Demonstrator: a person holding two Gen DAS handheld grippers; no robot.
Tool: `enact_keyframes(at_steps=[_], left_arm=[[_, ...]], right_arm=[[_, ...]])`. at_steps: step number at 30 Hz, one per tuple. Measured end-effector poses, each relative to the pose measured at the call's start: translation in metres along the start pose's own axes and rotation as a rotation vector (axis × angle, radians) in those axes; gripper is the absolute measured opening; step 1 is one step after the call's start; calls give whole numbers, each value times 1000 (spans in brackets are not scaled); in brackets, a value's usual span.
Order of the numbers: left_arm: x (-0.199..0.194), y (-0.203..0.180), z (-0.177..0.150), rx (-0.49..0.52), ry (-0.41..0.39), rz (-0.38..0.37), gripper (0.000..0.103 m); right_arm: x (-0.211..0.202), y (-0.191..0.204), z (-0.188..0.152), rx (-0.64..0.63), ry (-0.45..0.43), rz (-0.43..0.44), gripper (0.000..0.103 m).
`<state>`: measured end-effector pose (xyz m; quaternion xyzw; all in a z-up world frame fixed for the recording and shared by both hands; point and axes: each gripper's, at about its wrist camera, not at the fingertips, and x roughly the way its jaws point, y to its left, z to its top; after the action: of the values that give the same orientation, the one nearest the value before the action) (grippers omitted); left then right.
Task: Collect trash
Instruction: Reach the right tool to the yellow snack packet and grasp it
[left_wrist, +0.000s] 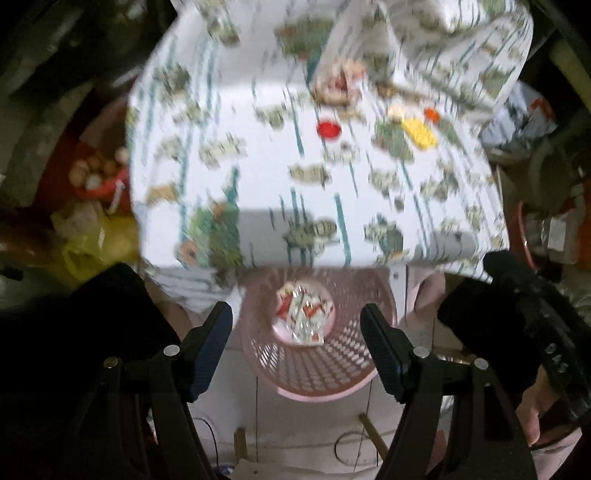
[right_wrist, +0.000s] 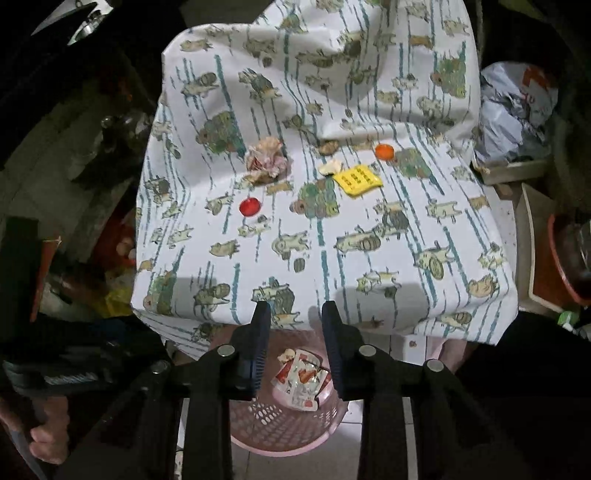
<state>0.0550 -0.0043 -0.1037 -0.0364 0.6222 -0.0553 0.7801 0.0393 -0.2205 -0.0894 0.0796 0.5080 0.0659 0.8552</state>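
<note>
A pink perforated basket (left_wrist: 314, 373) (right_wrist: 280, 424) stands on the floor under the table's front edge, with a red-and-white wrapper (left_wrist: 304, 314) (right_wrist: 301, 380) inside. My left gripper (left_wrist: 296, 314) is open and empty above the basket. My right gripper (right_wrist: 293, 314) is open and empty, also above the basket at the table edge. On the patterned tablecloth (right_wrist: 332, 240) lie a red cap (left_wrist: 328, 130) (right_wrist: 249, 206), an orange cap (left_wrist: 431, 113) (right_wrist: 384, 151), a yellow packet (left_wrist: 419, 132) (right_wrist: 357, 180), a crumpled tissue wad (left_wrist: 340, 86) (right_wrist: 266, 158) and small scraps (right_wrist: 330, 167).
The cloth bunches up at the back of the table. A red bowl of round items (left_wrist: 98, 173) and a yellow bag (left_wrist: 92, 243) sit at the left. A crumpled white bag (right_wrist: 513, 110) and boxes stand at the right. The left wrist view is blurred.
</note>
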Motion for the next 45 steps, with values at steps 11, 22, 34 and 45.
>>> enact_keyframes(at_steps=[11,22,34,45], left_arm=[[-81,6,23,10,-211,-10,70],[-137,1,83,59,-380,51,82],[-130,-11,125,94,-436,101,94],[-46,12,144,4,-294,99,94]], right_arm=[[-33,19,17,-93,-100,-2,32],[-84,27,101,-217,-228,-27,47],[-77,-4,164,-211,-301,-68,82],[22,-81,174,-4,-47,-84,82]])
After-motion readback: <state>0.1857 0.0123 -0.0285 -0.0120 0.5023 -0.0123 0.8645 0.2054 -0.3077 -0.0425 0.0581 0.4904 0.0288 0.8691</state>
